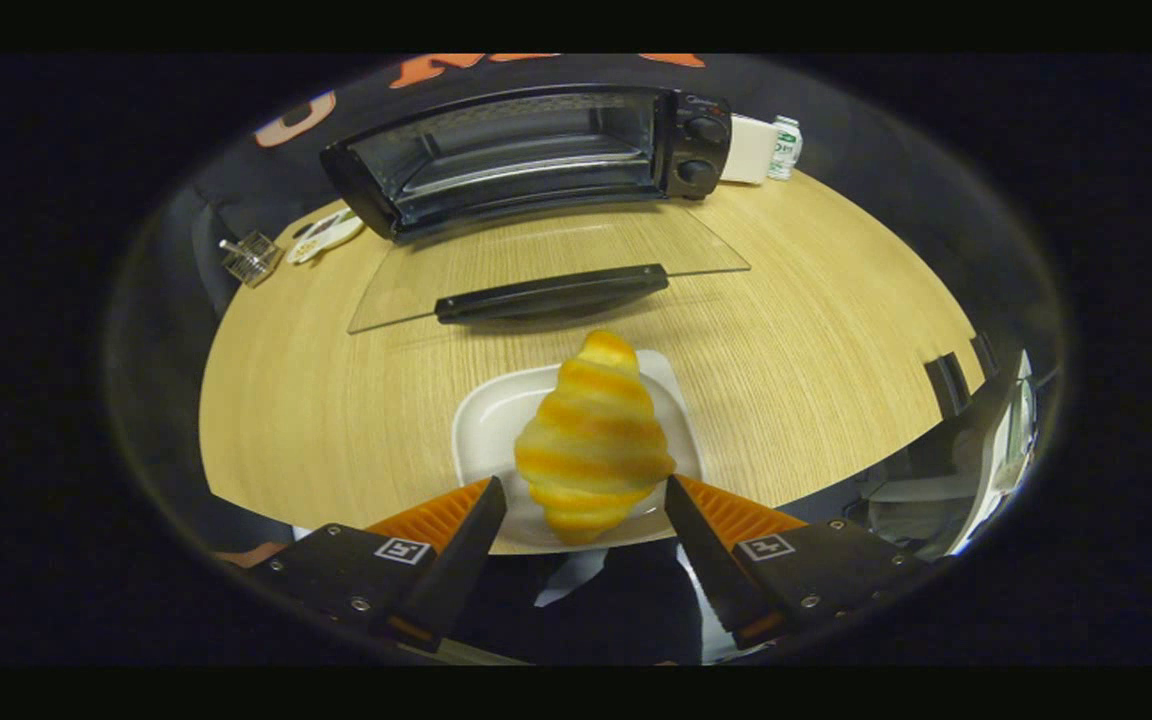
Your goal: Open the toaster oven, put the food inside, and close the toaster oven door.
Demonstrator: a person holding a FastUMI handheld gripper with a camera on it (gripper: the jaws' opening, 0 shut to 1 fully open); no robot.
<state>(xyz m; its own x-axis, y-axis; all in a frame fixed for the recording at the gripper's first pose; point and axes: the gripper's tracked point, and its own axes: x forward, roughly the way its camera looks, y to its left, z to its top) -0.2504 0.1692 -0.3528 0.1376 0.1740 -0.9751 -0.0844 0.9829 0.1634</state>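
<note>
While the door lies open, the stage reads as follows:

Toaster oven: stands at the far side of the table, cavity facing the gripper. Two control knobs sit on its right panel.

Oven door: folded down flat toward the near side, glass pane level with the tabletop, black handle at its near edge. Judgement: the opening step is complete, and the lowered door leaves a clear path into the cavity.

Croissant: the food item; rests on a white plate, long axis pointing near to far, directly in line with the oven mouth. Judgement: this alignment permits a straight forward carry.

Plate position: near edge of the table, just short of the door handle.

Gripper: spread wide, grasping nothing. One finger flanks each side of the croissant's near end; the right fingertip appears at or just beside the pastry, the left stands apart with plate visible between. Contact cannot be confirmed.

Pose: held low and level at the near table edge, pointing far toward the oven, centred on the croissant. Judgement: a pre-grasp straddle; squeezing across the narrow width is the next requirement.

Risk: the soft, tapered form may slip or deform under excess pressure.

Background items: a small clear container and a small dish far left; a white box and a bottle far right.
</note>
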